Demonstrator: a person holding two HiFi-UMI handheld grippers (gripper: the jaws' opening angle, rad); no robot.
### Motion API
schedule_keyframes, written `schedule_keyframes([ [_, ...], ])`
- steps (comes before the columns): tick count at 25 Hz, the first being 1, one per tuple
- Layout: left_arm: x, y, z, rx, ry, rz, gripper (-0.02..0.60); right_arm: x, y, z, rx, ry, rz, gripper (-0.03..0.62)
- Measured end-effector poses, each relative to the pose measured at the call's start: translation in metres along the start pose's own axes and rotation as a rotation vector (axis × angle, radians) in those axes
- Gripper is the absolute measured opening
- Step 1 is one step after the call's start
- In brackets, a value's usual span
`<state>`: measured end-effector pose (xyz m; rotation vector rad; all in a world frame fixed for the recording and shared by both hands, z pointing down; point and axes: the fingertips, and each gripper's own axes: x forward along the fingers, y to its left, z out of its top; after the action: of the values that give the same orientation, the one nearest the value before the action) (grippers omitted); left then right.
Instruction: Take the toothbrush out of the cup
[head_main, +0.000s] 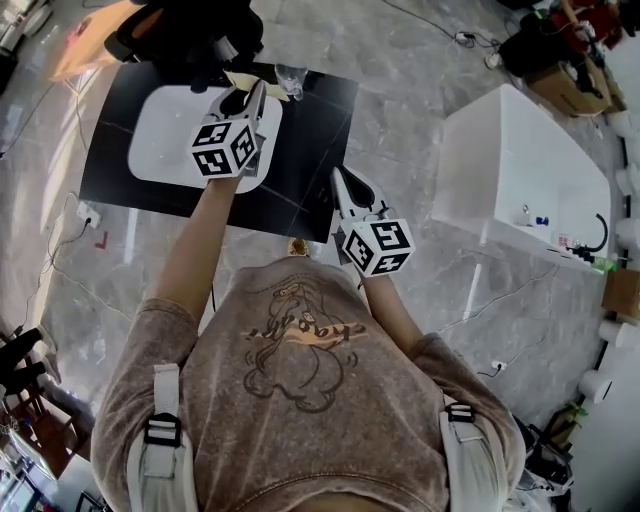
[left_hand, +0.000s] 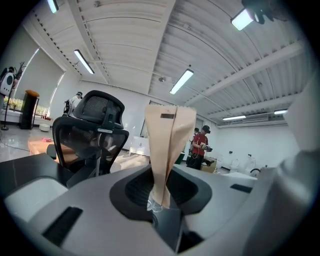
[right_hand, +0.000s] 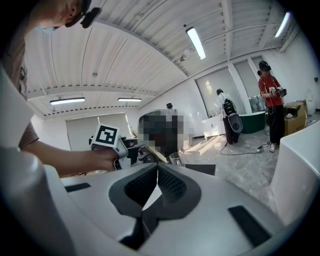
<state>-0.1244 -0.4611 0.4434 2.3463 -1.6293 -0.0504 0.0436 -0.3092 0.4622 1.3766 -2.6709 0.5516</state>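
Left gripper (left_hand: 160, 197) pinching toothbrush (left_hand: 169, 145) in tan wrapper by its low end, jaws narrow, so it is standing up, not slipping. Toothbrush sitting out of cup (head_main: 290, 78), just left of it. Right gripper (right_hand: 156, 172) hovering nearer than cup, jaws together, holding nothing.

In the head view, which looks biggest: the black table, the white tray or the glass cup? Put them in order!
1. the black table, biggest
2. the white tray, lying on it
3. the glass cup, tiny, at the table's far edge
All three are at about the same distance, so nearness hardly changes this.
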Motion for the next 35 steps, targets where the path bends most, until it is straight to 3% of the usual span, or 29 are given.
schedule_keyframes([
  [7, -0.067, -0.012, -0.015, -0.038, 0.024, -0.019, 0.086, 0.008, 0.019, 0.0, -0.013, -0.009, 0.024, 0.018],
  [19, -0.149, -0.027, -0.04, -0.03, 0.055, -0.025, 0.086, 0.004, 0.053, -0.006, -0.033, -0.012, 0.046, 0.018],
  [35, -0.237, -0.055, -0.035, 0.007, 0.037, -0.068, 0.086, -0.067, 0.125, -0.02, -0.055, -0.029, 0.035, 0.018],
])
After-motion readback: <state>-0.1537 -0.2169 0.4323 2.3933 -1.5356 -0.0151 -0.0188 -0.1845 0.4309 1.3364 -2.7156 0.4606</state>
